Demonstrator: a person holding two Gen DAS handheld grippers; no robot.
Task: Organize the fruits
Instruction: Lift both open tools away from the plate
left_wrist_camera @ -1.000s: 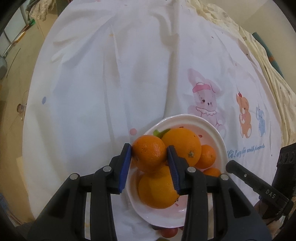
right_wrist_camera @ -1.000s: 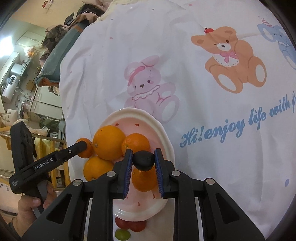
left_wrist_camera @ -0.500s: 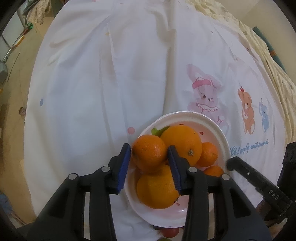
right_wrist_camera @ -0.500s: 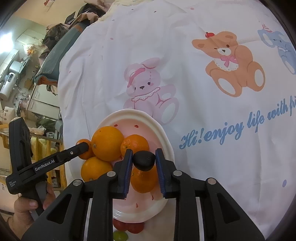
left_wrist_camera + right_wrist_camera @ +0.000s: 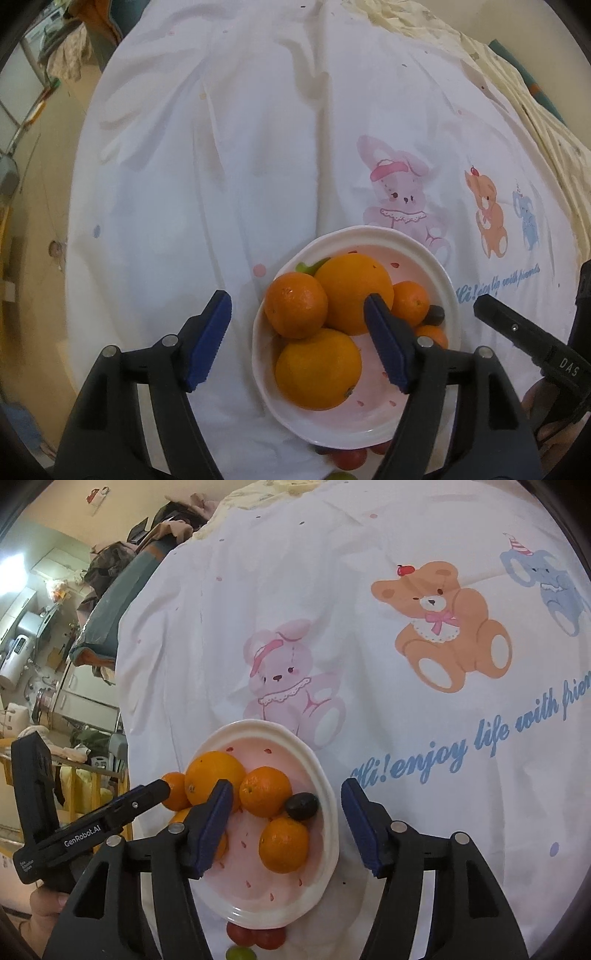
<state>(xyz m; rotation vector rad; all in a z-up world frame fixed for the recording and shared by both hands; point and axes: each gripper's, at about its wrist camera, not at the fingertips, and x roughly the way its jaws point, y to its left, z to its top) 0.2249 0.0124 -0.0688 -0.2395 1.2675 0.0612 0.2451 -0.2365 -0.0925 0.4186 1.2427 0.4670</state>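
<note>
Oranges [image 5: 317, 369] piled in white bowl [image 5: 448, 291] beneath both grippers, left gripper [image 5: 295, 332] just opened wide, holding nothing, right gripper [image 5: 286, 827] likewise opened, dark fruit [image 5: 302, 805] lying free between its fingers

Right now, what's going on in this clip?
A person holding a gripper in each hand is gathering fruit into a white bowl on a cartoon-print cloth. Both jaws have just been opening: the left gripper stands open around an orange resting on the pile, and the right gripper stands open with a dark plum lying in the bowl against the oranges. Neither grips anything. A few small red and green fruits lie on the cloth by the bowl's near edge.
</note>
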